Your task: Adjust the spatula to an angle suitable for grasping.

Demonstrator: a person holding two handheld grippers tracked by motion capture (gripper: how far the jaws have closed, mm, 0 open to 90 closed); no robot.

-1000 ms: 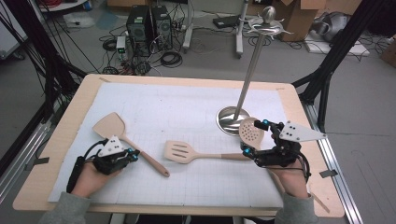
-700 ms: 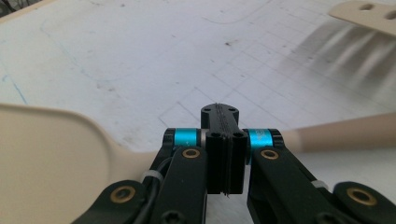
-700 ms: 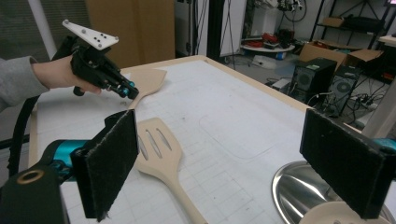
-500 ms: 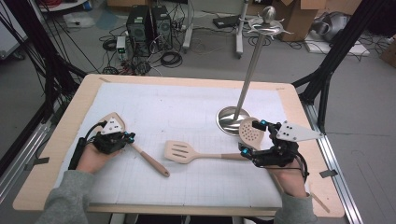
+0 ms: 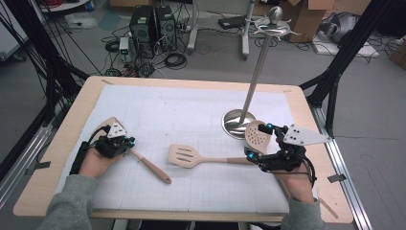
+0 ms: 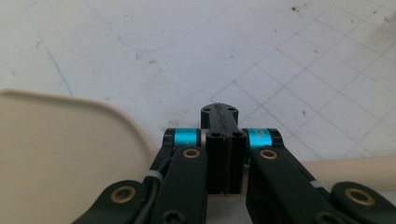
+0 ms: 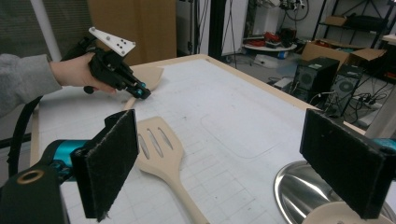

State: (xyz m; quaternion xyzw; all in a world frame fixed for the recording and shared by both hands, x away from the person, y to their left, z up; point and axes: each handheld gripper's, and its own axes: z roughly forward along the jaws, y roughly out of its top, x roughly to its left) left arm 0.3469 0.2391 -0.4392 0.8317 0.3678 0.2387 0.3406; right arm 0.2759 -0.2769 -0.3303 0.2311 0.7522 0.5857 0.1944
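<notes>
White gridded mat [image 5: 191, 115] (no legible writing) holds slotted spatula [image 5: 184, 155].

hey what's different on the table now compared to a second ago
The left gripper slid up the table from beside the solid spatula's handle to over its blade end, jaws shut, pinching nothing visible. The right gripper stayed open by the stand's base, over the perforated spoon. The slotted spatula and solid spatula lie unmoved.
</notes>
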